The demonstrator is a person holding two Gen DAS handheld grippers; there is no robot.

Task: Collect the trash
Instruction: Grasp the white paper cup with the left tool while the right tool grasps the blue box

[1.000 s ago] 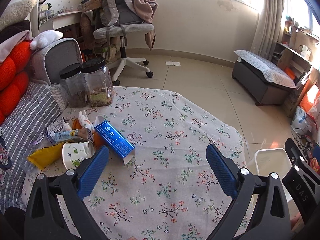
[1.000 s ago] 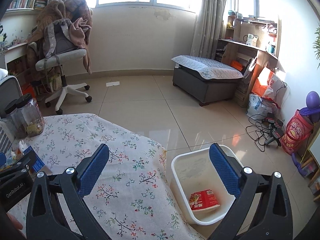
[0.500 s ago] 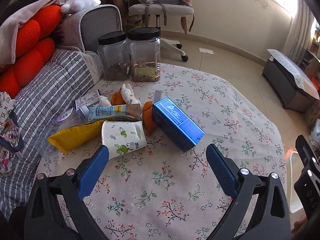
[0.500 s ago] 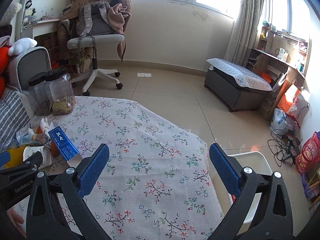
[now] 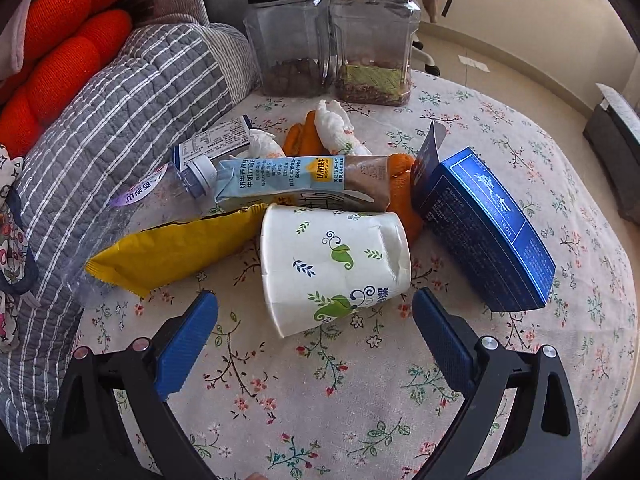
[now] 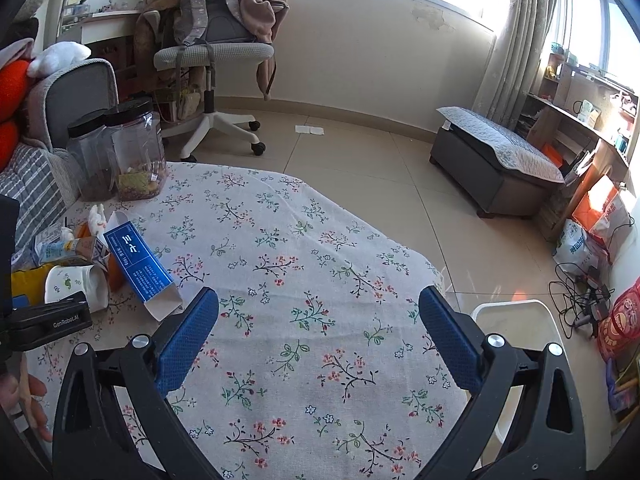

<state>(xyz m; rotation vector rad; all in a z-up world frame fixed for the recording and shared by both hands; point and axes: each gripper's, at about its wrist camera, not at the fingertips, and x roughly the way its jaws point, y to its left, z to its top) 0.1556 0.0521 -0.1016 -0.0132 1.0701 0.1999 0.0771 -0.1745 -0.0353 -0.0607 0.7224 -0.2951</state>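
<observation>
The left gripper (image 5: 315,316) has closed in on the trash pile since half a second ago, jaws wide and empty, and the tipped paper cup (image 5: 334,264) with green leaf prints now lies right between the fingertips, just ahead. The blue carton (image 5: 482,226), marked "180g", sits ahead of the right jaw; a milk carton (image 5: 296,184) with a yellow "ADOPT A COW" badge lies beyond the cup, a yellow packet (image 5: 176,250) ahead of the left jaw. The right gripper (image 6: 319,320), jaws also wide, has swung leftward over bare floral tablecloth (image 6: 320,248); the white bin (image 6: 516,320) shows just past its right jaw. "GenRobot.AI" reads on the left gripper's body.
</observation>
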